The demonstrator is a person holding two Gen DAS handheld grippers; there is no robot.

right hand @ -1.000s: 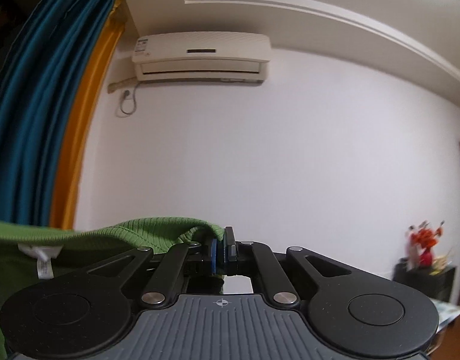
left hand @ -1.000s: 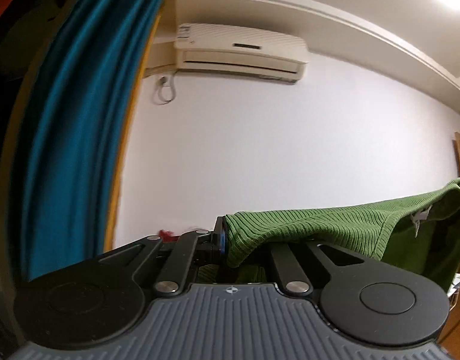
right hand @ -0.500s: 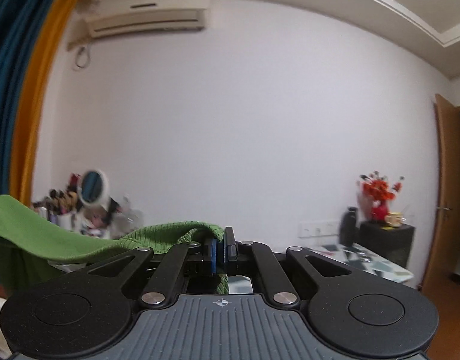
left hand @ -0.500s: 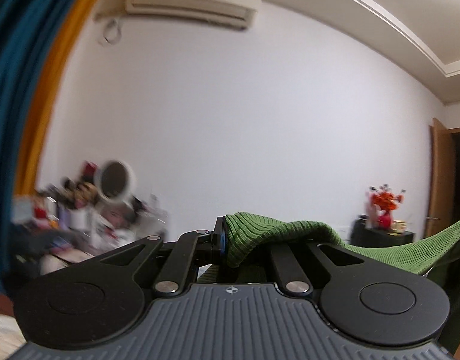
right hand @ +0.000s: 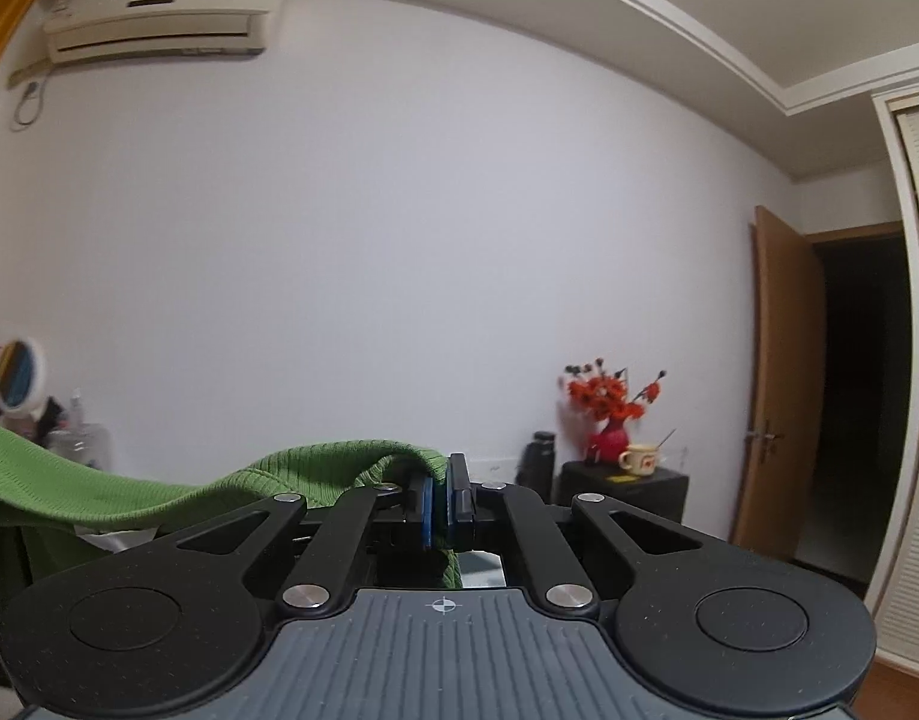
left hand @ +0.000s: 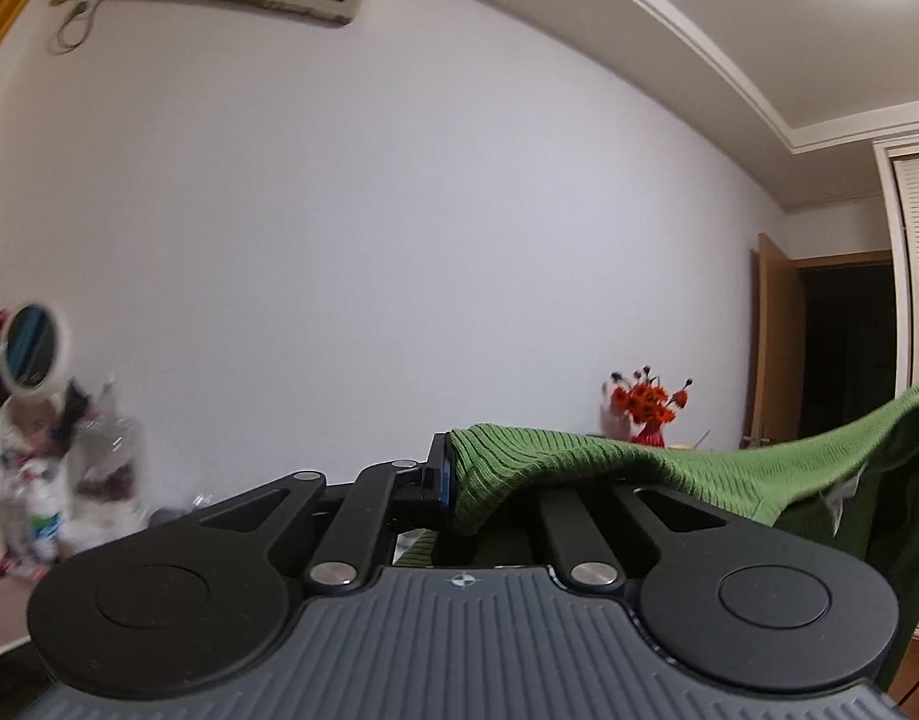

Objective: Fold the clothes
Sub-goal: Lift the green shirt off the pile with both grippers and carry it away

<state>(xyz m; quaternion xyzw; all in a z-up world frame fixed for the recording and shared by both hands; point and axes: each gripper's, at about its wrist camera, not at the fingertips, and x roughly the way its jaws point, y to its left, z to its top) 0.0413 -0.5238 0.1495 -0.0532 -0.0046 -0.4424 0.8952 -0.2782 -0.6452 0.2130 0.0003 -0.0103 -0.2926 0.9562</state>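
Note:
A green ribbed knit garment (left hand: 669, 468) is held up in the air between both grippers. My left gripper (left hand: 453, 483) is shut on one top corner; the cloth drapes over its right finger and stretches off to the right, where a white label (left hand: 843, 495) hangs. My right gripper (right hand: 441, 501) is shut on the other top corner of the garment (right hand: 159, 489), which runs off to the left. The lower part of the garment is hidden below both views.
Both views face a white wall with an air conditioner (right hand: 159, 12) high up. A cluttered table with a round mirror (left hand: 30, 345) is at the left. A dark cabinet (right hand: 621, 495) with red flowers and a mug stands at the right beside a wooden door (right hand: 780, 384).
Both grippers have tilted down and swung right with the garment. The curtains have left view; the mirror table, flowers and door have come into view. Both grips are unchanged.

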